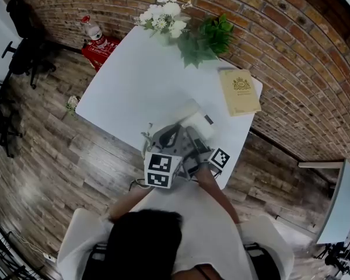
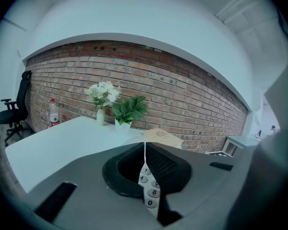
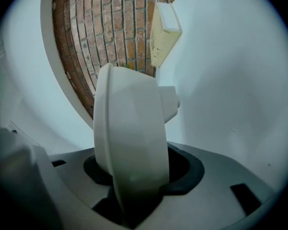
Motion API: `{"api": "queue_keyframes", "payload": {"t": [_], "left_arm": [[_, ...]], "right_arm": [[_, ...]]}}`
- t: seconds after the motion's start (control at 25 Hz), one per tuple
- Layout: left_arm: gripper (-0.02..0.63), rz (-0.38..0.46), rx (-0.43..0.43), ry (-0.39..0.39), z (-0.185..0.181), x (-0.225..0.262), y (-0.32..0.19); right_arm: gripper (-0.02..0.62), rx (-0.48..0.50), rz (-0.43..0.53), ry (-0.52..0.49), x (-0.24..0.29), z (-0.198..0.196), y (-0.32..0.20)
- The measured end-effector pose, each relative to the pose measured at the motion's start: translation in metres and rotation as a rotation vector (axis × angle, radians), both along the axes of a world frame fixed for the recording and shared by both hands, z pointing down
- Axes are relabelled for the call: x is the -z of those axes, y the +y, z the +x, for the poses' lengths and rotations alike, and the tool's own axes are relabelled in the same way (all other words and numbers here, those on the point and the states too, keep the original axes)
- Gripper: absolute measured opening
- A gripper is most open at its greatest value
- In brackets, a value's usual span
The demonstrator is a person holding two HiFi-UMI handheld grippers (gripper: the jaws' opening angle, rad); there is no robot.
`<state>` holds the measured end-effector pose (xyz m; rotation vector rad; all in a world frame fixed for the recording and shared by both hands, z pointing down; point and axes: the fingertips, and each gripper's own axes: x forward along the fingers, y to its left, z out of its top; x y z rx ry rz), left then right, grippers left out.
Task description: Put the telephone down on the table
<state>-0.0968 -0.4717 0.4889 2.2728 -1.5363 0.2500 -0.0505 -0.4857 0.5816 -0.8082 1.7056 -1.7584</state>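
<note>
The white telephone is over the near part of the white table, held between both grippers. My left gripper is shut on it. In the left gripper view only a narrow strip of its keypad shows between the jaws of that gripper. My right gripper is shut on the telephone's broad white body, which fills the gap of the gripper in its own view. Whether the telephone touches the tabletop I cannot tell.
A tan book lies at the table's right edge, also seen as the book. A vase of white flowers and a green plant stand at the far side. A red box and a black chair are on the floor to the left.
</note>
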Motion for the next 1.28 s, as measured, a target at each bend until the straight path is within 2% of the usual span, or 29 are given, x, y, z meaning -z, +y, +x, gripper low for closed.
{"api": "queue_keyframes", "payload": {"t": [0.24,1.28], "left_arm": [[0.032,-0.036,-0.011,-0.029,-0.010,-0.013,-0.009],[0.032,-0.104,-0.024,-0.019,-0.019,-0.037,-0.028]], "right_arm": [[0.236,-0.006,-0.016,0.018,-0.011,-0.010,-0.018],[0.236,-0.018,-0.085,0.079,-0.045,-0.012,-0.036]]}}
